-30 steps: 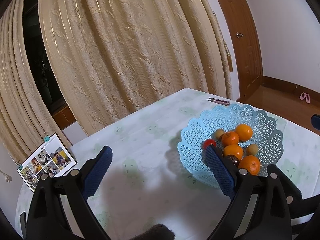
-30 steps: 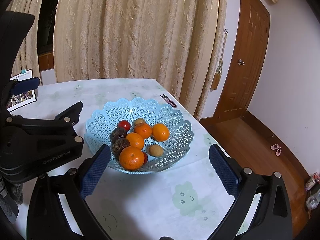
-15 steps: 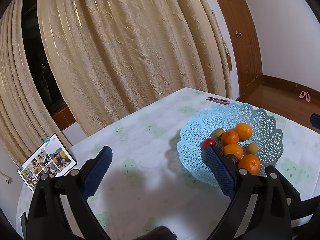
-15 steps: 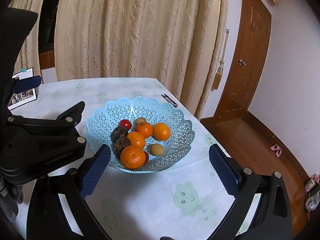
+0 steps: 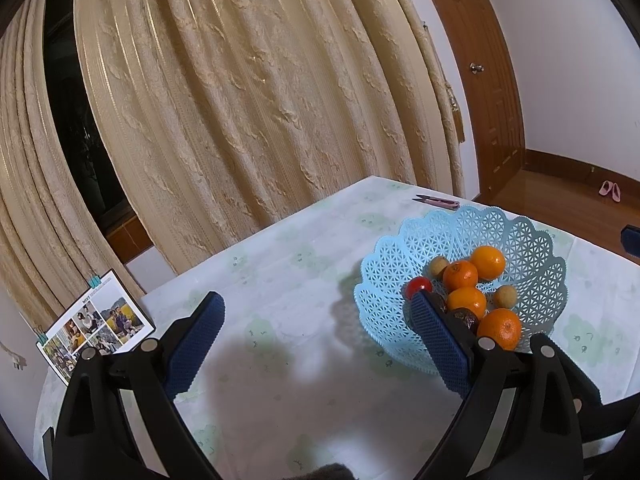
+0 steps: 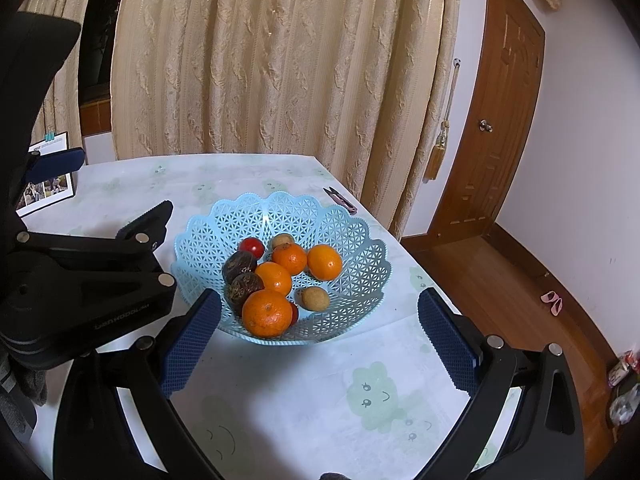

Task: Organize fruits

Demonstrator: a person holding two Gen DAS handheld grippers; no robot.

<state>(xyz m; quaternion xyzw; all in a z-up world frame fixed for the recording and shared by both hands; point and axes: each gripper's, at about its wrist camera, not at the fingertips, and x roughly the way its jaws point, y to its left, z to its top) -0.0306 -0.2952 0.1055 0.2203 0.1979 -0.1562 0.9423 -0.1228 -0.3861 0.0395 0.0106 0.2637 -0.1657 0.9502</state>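
dark fruits (image 5: 464, 316): your left tongs' finger covers most of them.
red fruit (image 6: 294, 314): tucked behind the front orange (image 6: 267, 313).
photo card (image 6: 44, 190): partly hidden by your left tongs.
writing on card: too small to read.

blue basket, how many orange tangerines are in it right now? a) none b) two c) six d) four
d, the right wrist view shows four orange tangerines in the blue basket, beside a red fruit, two dark ones and two small tan ones.

Mixed fruits (image 6: 280, 276) in blue basket (image 6: 352, 240)
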